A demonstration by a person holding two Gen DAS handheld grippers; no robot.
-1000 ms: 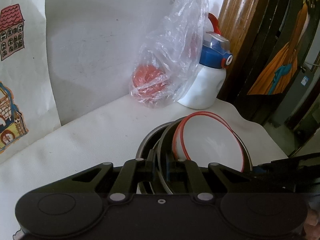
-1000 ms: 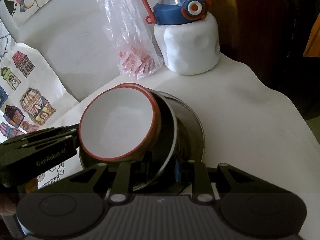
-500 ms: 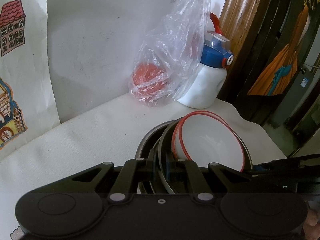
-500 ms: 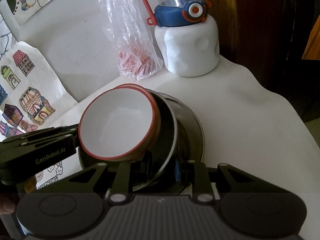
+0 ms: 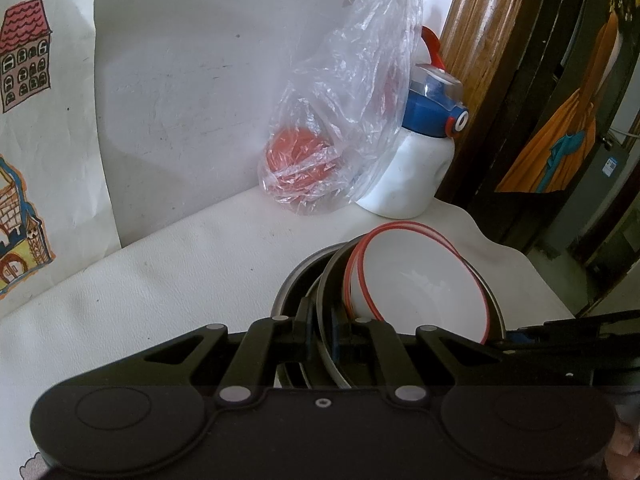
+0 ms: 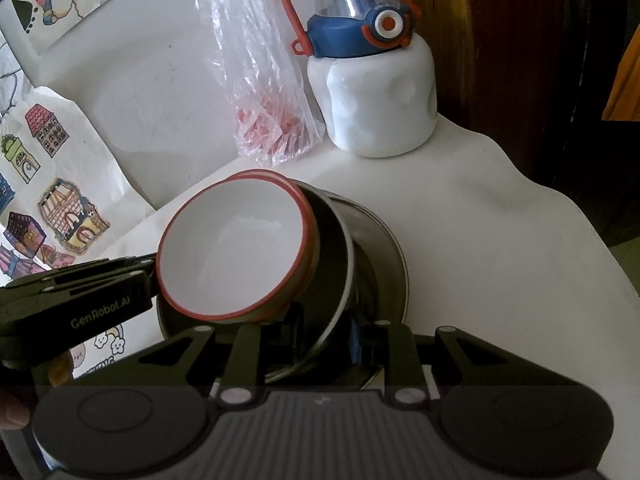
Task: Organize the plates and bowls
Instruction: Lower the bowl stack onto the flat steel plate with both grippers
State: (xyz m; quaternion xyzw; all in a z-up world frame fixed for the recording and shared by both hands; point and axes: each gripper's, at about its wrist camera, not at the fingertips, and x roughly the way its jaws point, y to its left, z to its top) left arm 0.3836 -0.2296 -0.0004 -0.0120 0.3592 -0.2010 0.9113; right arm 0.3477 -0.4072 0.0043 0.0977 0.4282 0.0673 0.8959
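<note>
I have both grippers, left and right, clenched on the steel plate rims, the bowls nested at twelve o'clock; the stack looks gathered, setting it down remains.

Glossy red-rimmed bowl in shiny metal bowl; crinkled plastic bag.

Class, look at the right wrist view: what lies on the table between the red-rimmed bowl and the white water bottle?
Only bare white table; in the right wrist view nothing stands between the red-rimmed bowl and the water bottle.
</note>
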